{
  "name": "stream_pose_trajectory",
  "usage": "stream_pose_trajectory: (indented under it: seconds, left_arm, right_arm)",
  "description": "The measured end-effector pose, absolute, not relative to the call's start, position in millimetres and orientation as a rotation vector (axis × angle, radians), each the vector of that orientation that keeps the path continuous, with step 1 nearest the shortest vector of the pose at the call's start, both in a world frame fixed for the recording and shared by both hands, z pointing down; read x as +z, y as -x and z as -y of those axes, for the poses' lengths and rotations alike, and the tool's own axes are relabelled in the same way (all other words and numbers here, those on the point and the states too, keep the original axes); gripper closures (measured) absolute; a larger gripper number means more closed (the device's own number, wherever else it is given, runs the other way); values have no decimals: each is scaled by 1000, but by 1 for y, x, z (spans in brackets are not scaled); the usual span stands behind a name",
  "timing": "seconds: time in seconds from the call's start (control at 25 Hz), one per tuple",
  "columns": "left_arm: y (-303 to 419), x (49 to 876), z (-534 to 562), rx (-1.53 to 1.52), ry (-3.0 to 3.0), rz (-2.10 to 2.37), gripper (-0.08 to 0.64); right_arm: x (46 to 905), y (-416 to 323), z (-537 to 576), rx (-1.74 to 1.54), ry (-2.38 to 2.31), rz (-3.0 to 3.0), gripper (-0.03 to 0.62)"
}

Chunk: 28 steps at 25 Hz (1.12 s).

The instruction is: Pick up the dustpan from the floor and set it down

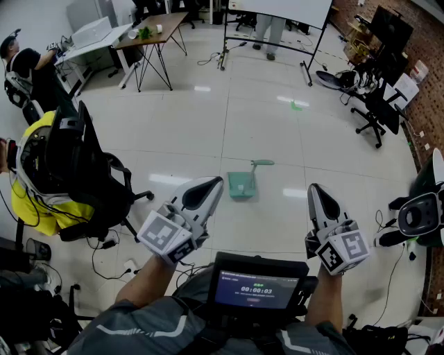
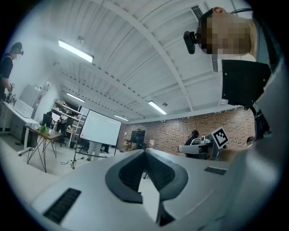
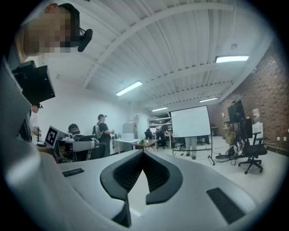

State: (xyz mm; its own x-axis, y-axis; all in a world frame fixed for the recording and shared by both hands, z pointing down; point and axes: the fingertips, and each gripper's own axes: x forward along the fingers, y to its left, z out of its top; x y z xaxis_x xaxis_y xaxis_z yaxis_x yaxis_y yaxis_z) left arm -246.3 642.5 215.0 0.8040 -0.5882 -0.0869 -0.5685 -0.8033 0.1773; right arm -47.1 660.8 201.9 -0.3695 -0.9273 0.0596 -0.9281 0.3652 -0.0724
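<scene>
A green dustpan (image 1: 241, 184) lies on the pale tiled floor, its handle (image 1: 261, 163) pointing away to the right. Both grippers are held level above the floor, nearer to me than the dustpan and apart from it. My left gripper (image 1: 216, 182) is at its lower left, and my right gripper (image 1: 313, 187) is to its right. In the left gripper view the left gripper's (image 2: 145, 152) jaws meet at the tips with nothing between them. The right gripper (image 3: 143, 152) shows the same in its own view. Neither gripper view shows the dustpan.
An office chair draped with a yellow jacket (image 1: 38, 177) stands at the left, with cables on the floor beside it. A black chair (image 1: 378, 114) and a white-and-black machine (image 1: 420, 211) are at the right. A whiteboard on a stand (image 1: 277, 14) and a table (image 1: 149, 35) are farther off.
</scene>
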Motion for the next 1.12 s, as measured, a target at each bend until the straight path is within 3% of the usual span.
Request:
stream_pose_trajectory:
  seconds: [0.44, 1.12]
  left_arm:
    - [196, 218, -543, -217, -2868, 1012, 535]
    - [61, 202, -261, -184, -2798, 1325, 534]
  right_arm:
    - [209, 3, -549, 99, -1626, 2684, 569]
    - [220, -131, -254, 128, -1192, 2896, 568]
